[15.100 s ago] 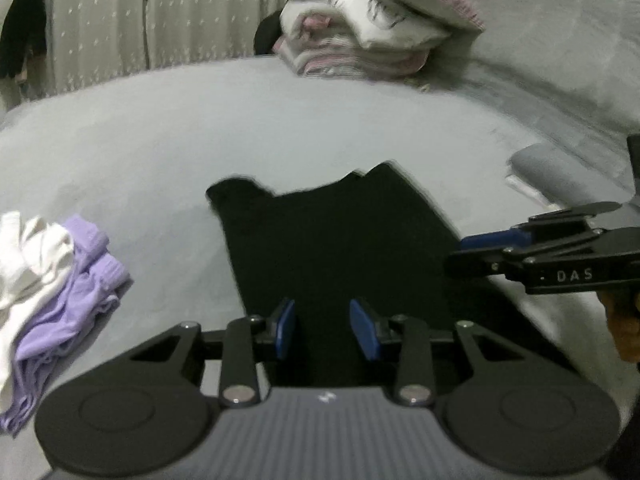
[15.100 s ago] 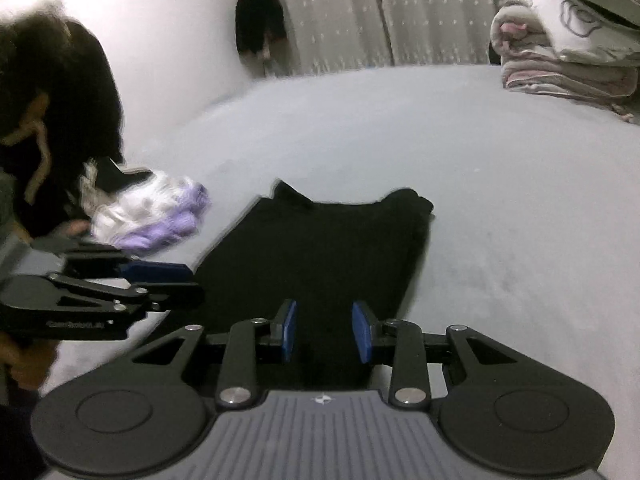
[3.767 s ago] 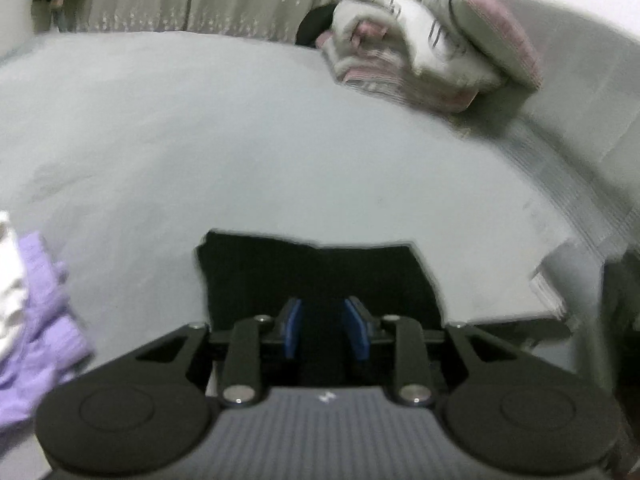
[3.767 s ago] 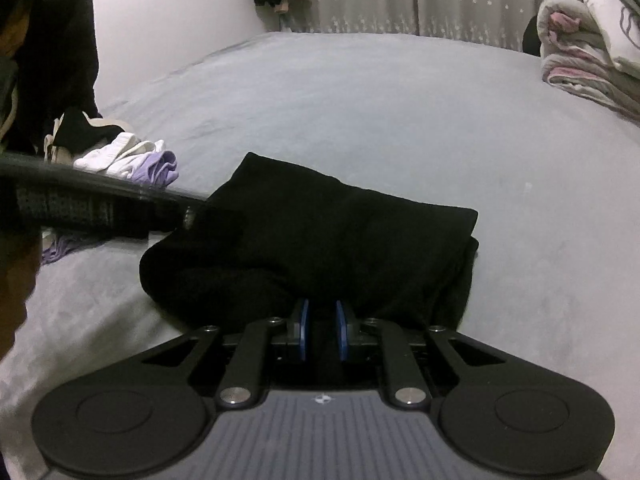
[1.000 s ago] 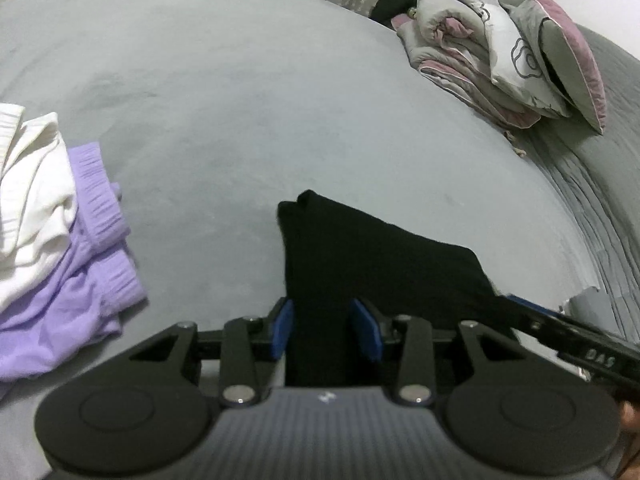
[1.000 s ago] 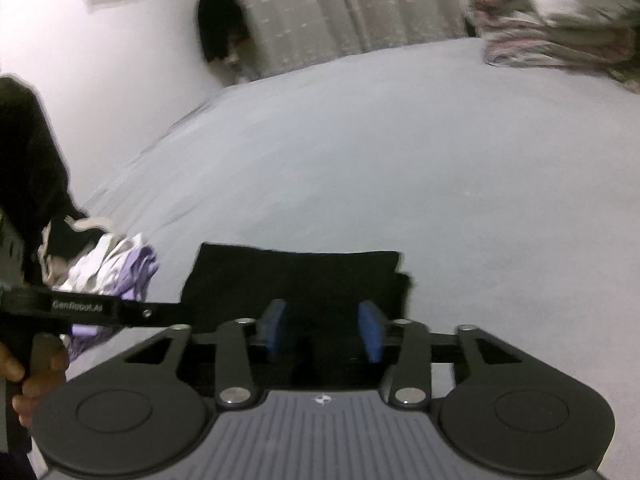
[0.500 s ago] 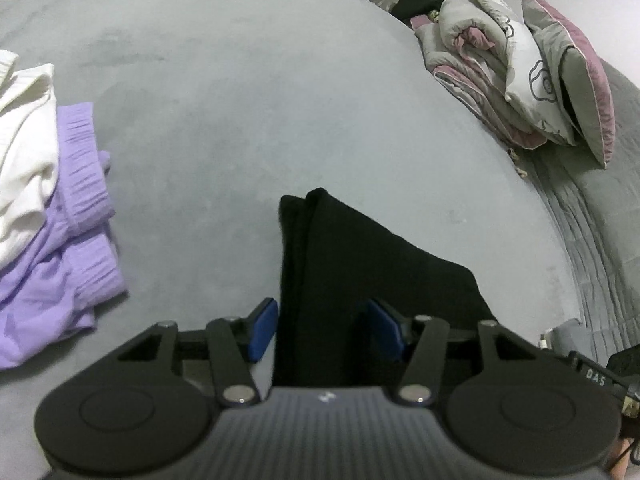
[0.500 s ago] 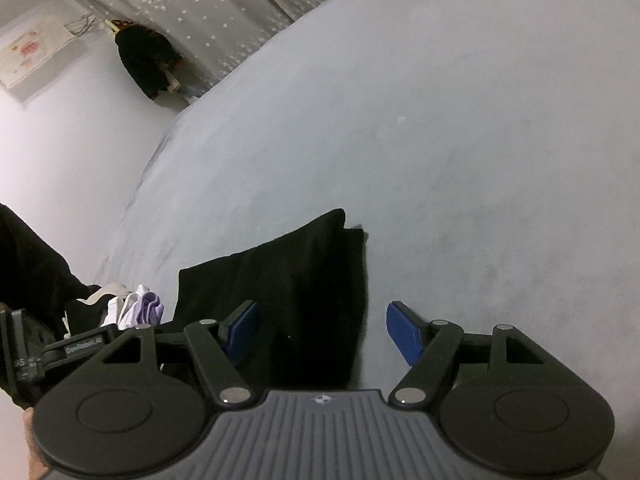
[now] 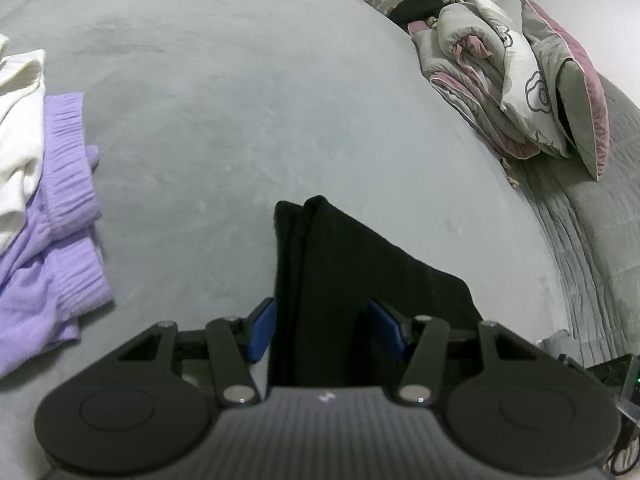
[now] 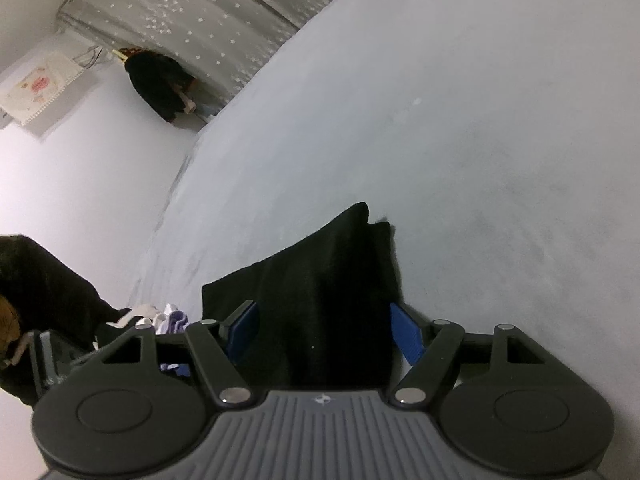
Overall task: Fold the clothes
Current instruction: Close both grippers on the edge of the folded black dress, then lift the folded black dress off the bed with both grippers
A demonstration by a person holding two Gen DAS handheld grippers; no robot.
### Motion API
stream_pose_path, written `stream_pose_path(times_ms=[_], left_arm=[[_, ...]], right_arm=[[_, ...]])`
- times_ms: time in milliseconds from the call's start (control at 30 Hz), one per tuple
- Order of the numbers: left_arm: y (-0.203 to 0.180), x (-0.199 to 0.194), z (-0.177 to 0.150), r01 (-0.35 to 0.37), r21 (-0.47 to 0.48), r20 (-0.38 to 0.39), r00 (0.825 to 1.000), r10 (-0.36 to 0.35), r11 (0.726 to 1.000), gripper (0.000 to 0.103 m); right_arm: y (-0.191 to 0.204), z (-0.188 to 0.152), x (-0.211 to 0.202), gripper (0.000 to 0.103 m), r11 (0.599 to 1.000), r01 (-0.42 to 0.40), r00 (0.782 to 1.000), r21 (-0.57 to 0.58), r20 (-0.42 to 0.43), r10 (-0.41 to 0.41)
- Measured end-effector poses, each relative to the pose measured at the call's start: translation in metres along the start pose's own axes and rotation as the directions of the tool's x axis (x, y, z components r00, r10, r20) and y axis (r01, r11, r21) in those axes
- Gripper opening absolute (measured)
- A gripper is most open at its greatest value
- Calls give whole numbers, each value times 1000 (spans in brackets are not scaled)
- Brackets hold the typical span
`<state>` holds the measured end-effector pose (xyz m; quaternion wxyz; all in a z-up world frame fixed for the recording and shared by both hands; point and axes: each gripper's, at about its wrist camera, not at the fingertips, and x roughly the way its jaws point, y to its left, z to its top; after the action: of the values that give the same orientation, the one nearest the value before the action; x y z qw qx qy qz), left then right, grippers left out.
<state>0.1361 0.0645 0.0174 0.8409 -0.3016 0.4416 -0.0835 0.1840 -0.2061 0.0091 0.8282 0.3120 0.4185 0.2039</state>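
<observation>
A black garment (image 9: 352,264) lies folded into a compact rectangle on the grey bed (image 9: 240,100). My left gripper (image 9: 324,330) is open, its blue pads on either side of the garment's near edge, gripping nothing. In the right wrist view the same black garment (image 10: 320,280) lies under my right gripper (image 10: 324,330), which is wide open with its pads spread past the fabric's edges. The garment's near part is hidden behind each gripper body.
A purple garment (image 9: 60,216) and a white one (image 9: 20,100) lie piled at the left. Folded bedding and pillows (image 9: 520,80) are stacked at the far right. A dark coat (image 10: 160,84) hangs by the curtain. The person's dark sleeve (image 10: 44,292) is at the left.
Both grippers have opened and let go of the black garment, which now rests folded on the bed. The right gripper has tilted and widened further.
</observation>
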Motion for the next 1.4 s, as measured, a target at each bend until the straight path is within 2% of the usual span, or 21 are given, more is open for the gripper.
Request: stream_pose_path(times_ms=[67, 133, 200, 333, 400, 500, 567, 733, 933, 1067, 1100, 1233, 1400], left_arm=[[-1, 0, -1, -1, 6, 2, 1000, 1, 1000, 52], [-2, 0, -2, -5, 14, 4, 1000, 5, 1000, 52], [-3, 0, -2, -5, 20, 5, 1000, 5, 1000, 51], [-4, 1, -3, -7, 32, 10, 1000, 7, 999, 51], [-6, 0, -3, -11, 39, 12, 1000, 11, 999, 50], [-8, 1, -4, -16, 67, 5, 1000, 16, 998, 28], [-11, 2, -6, -28, 93, 13, 1000, 27, 995, 23], [-28, -1, -15, -84, 180, 58, 996, 75, 980, 22], [-48, -4, -28, -167, 270, 122, 983, 139, 948, 22], [-59, -8, -34, -193, 308, 157, 976, 150, 932, 22], [-61, -9, -36, -199, 317, 166, 974, 152, 927, 20], [-72, -13, -42, -222, 352, 201, 967, 159, 909, 18], [-83, -17, -50, -244, 384, 235, 958, 162, 891, 18]], right_arm=[[2, 0, 0, 70, 1000, 7, 1000, -8, 5, -7], [2, -1, 1, 57, 1000, 17, 1000, -12, 11, -16], [0, -1, 3, 50, 1000, 27, 999, -10, 18, -27], [1, -1, 5, 27, 999, 42, 999, -26, 24, -42], [7, -2, 5, 25, 997, 49, 998, -54, 30, -48], [24, -6, 2, 24, 983, 86, 995, -161, 58, -78], [36, -9, 0, 24, 965, 113, 992, -238, 77, -97], [47, -16, 2, 24, 929, 163, 986, -332, 96, -138], [42, -14, 2, 24, 929, 175, 984, -326, 94, -152], [43, -15, -2, 24, 923, 182, 982, -339, 108, -154], [46, -16, -3, 23, 914, 190, 980, -359, 123, -156], [69, -27, -8, 22, 828, 239, 967, -508, 201, -156], [74, -32, -5, 21, 809, 244, 968, -534, 190, -167]])
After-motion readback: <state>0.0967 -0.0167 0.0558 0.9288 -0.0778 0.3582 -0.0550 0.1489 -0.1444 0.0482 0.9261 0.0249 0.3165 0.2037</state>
